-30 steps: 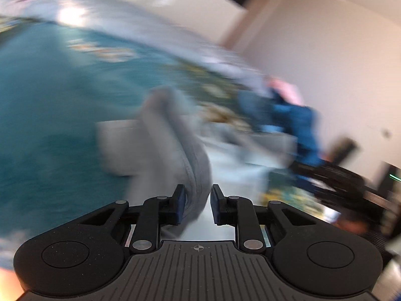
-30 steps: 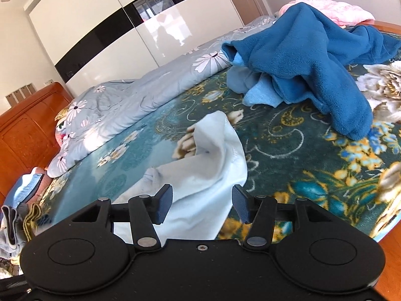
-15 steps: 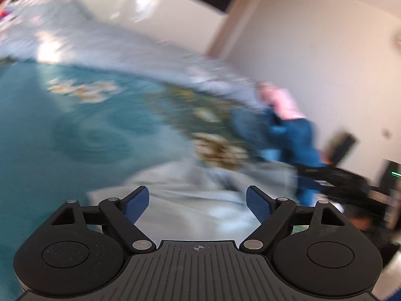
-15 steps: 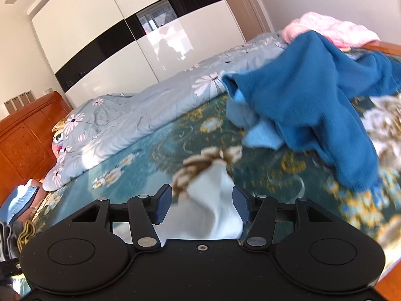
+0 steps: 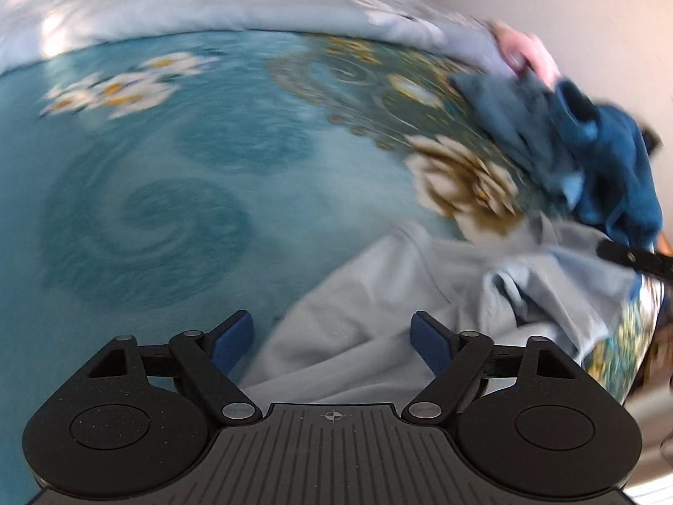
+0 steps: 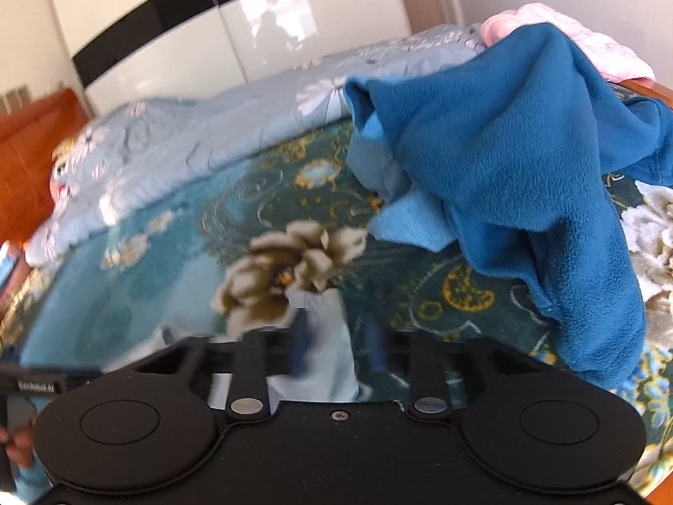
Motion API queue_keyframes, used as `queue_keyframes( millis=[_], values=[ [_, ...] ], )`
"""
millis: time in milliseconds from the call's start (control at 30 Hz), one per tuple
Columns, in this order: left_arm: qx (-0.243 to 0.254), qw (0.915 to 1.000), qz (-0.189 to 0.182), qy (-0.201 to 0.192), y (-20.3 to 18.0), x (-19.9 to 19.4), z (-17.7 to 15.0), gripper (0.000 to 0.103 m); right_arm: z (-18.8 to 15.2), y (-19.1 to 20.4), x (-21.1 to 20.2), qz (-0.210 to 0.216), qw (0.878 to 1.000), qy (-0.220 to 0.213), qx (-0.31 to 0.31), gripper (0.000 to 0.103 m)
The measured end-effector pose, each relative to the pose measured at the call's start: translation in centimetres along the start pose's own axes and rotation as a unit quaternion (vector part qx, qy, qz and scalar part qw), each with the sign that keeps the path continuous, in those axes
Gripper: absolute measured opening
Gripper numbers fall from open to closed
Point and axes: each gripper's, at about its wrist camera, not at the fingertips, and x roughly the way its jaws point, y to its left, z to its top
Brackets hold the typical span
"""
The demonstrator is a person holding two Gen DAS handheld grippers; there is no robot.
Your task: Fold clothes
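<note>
Released since a second ago, the pale grey garment (image 5: 378,320) lies on the bed (image 5: 176,193); left tool (image 5: 332,338) wide but closing, right tool (image 6: 336,347) closing around its fold.

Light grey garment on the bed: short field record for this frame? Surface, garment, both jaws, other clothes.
surface: bed with teal floral blanket
garment: light grey garment, rumpled, lying on the blanket
left gripper: jaws apart and closing, above the garment, pads not pressing it
right gripper: jaws closing, a fold of the garment between them; blurred
other clothes: dark blue fleece in a heap, pink item behind it
</note>
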Motion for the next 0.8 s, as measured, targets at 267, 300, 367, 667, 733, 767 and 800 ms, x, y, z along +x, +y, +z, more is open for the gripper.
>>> queue_keyframes(
  millis=[267, 300, 367, 667, 733, 767, 800],
  values=[
    [-0.012, 0.9995, -0.026, -0.009, -0.3, -0.4, -0.6, 0.01, -1.3, 0.1, 0.3, 0.006, 1.0, 0.026, -0.017, 0.005],
    [-0.021, 0.9993, -0.027, -0.014, -0.1, -0.6, -0.8, 0.008, -1.3, 0.3, -0.1, 0.003, 1.0, 0.018, -0.024, 0.004],
    [-0.026, 0.999, -0.019, -0.03, -0.2, -1.4, -0.9, 0.007, -0.8, 0.8, -1.2, -0.003, 0.999, -0.002, -0.035, 0.004],
    [0.012, 0.9884, 0.037, -0.147, -2.3, -9.8, 1.6, 0.006, 4.0, 6.2, -8.3, -0.037, 0.977, -0.109, -0.178, 0.002],
    [0.014, 0.9826, 0.048, -0.179, -2.2, -12.7, 2.6, 0.006, 5.5, 7.4, -10.1, -0.038, 0.972, -0.14, -0.187, 0.002],
    [0.015, 0.9788, 0.054, -0.197, -2.2, -14.3, 3.2, 0.006, 6.3, 7.9, -11.1, -0.035, 0.969, -0.157, -0.187, 0.002],
    [0.015, 0.9741, 0.059, -0.218, -2.1, -16.1, 3.7, 0.006, 7.1, 8.6, -12.1, -0.034, 0.965, -0.177, -0.188, 0.002]
  ],
)
